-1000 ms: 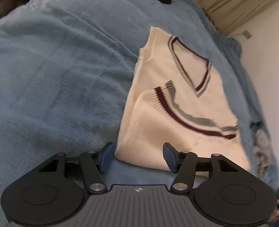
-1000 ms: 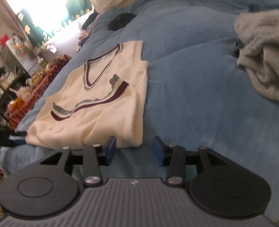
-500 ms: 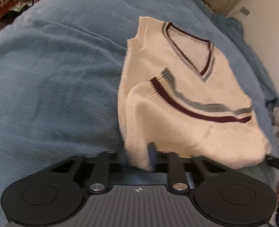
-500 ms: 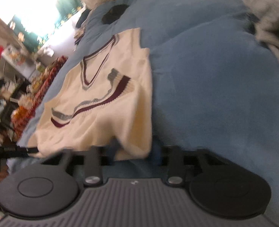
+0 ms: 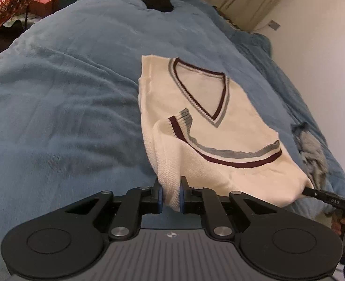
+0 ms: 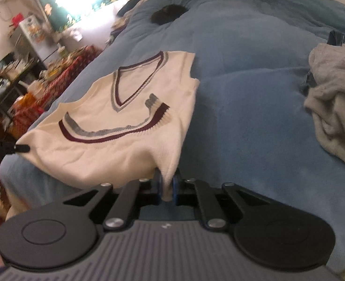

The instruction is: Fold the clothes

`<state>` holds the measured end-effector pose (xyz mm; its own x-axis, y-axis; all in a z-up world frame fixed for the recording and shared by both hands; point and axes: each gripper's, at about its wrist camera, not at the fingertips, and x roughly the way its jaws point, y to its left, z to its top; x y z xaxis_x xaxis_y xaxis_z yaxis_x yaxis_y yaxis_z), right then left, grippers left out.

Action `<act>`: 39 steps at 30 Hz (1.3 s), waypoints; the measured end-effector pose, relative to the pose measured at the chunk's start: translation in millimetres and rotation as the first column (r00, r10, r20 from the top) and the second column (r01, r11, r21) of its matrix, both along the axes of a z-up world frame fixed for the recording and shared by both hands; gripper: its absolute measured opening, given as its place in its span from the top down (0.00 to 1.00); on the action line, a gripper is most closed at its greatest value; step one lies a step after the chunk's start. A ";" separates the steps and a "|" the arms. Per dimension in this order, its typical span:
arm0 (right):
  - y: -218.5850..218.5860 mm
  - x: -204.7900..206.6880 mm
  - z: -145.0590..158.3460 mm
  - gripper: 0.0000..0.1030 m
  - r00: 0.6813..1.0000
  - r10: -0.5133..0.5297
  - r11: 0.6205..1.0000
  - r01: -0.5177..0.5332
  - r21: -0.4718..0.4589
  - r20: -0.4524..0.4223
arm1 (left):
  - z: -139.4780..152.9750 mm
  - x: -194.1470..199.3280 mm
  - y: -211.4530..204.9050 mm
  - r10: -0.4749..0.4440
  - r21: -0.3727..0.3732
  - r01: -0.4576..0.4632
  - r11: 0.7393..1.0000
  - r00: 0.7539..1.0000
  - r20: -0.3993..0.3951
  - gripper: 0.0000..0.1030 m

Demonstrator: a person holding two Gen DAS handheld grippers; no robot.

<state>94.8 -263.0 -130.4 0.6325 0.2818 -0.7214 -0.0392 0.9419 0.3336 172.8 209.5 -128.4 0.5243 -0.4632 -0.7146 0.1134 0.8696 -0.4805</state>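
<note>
Cream sweater [image 5: 209, 126] on blue blanket [image 5: 62, 107], left gripper [image 5: 170, 194] and right gripper [image 6: 165, 187] each clamped on a near corner, grey garment [image 6: 334, 107] well apart.

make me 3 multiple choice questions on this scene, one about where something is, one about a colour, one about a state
1. Where does the grey garment lie relative to the cream sweater in the right wrist view?
A. on top of it
B. to its right on the blue blanket, apart from it
C. under it

2. What colour is the darker stripe along the sweater's neckline?
A. maroon
B. green
C. yellow

3. What state is the left gripper in?
A. wide open above the blanket
B. shut on nothing
C. shut on the sweater's near edge

Answers:
1. B, bare blanket separates the grey pile from the sweater.
2. A, the V-neck is trimmed in maroon beside grey.
3. C, cream knit is pinched between its blue pads; the right gripper grips the other corner likewise.
</note>
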 end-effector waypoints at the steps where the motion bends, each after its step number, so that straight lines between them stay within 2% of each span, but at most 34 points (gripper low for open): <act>1: -0.5 -6.2 -1.7 0.92 1.000 0.000 1.000 0.000 0.007 -0.008 | -0.5 -8.3 -0.3 -0.005 -0.007 0.005 1.000 1.000 -0.004 0.88; 7: -3.5 -43.6 -12.2 0.92 0.999 0.001 0.999 0.001 0.046 -0.053 | -24.7 -57.7 -5.7 -0.014 -0.003 0.014 1.000 0.999 -0.051 0.88; 11: 0.8 -56.9 -33.1 0.88 0.999 -0.014 0.999 0.016 0.038 -0.047 | -44.7 -63.2 -0.6 0.047 -0.030 -0.050 0.998 0.995 -0.090 0.85; 13: -0.8 -56.4 -40.7 0.84 0.999 -0.033 0.998 0.035 0.053 -0.038 | -40.5 -63.2 2.4 0.068 -0.039 -0.072 0.997 0.993 -0.093 0.81; 15: -4.1 -61.6 -38.5 0.78 0.999 -0.044 0.997 0.045 0.055 -0.018 | -26.7 -67.7 5.1 0.077 -0.007 -0.078 0.997 0.995 -0.061 0.75; 17: -8.4 -67.7 -31.7 0.67 0.999 -0.051 0.998 0.050 0.042 0.008 | -12.0 -73.3 9.0 0.082 0.047 -0.082 0.996 0.997 -0.011 0.72; 20: -13.8 -68.9 -17.6 0.67 0.998 -0.060 0.998 0.060 0.006 0.030 | 4.1 -76.6 15.5 0.083 0.088 -0.085 0.992 0.996 0.033 0.72; 23: -20.2 -69.1 0.5 0.67 0.997 -0.052 0.998 0.054 -0.033 0.059 | 20.1 -69.1 8.6 0.044 0.139 -0.056 0.989 0.995 0.085 0.71; 26: -22.7 -56.7 16.7 0.67 0.996 -0.022 0.999 0.026 -0.047 0.091 | 29.7 -51.7 -5.8 -0.014 0.163 -0.007 0.987 0.991 0.130 0.65; 30: -19.3 -29.9 29.2 0.65 0.992 0.039 0.997 -0.030 -0.074 0.120 | 24.1 -14.3 -28.6 -0.085 0.183 0.061 0.981 0.988 0.126 0.61; 32: -17.2 -9.2 26.3 0.59 0.991 0.063 0.995 -0.054 -0.079 0.120 | 15.3 5.1 -38.6 -0.113 0.190 0.093 0.977 0.988 0.100 0.60; 39: -5.9 52.4 -5.4 0.59 0.992 0.113 0.991 -0.109 -0.071 0.053 | -10.1 42.1 -48.4 -0.142 0.247 0.122 0.961 0.988 0.066 0.60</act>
<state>147.2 -268.9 -135.8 0.6407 0.3041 -0.7050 -0.1618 0.9511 0.2632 214.9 161.1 -138.5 0.5320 -0.3510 -0.7706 0.2654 0.9333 -0.2419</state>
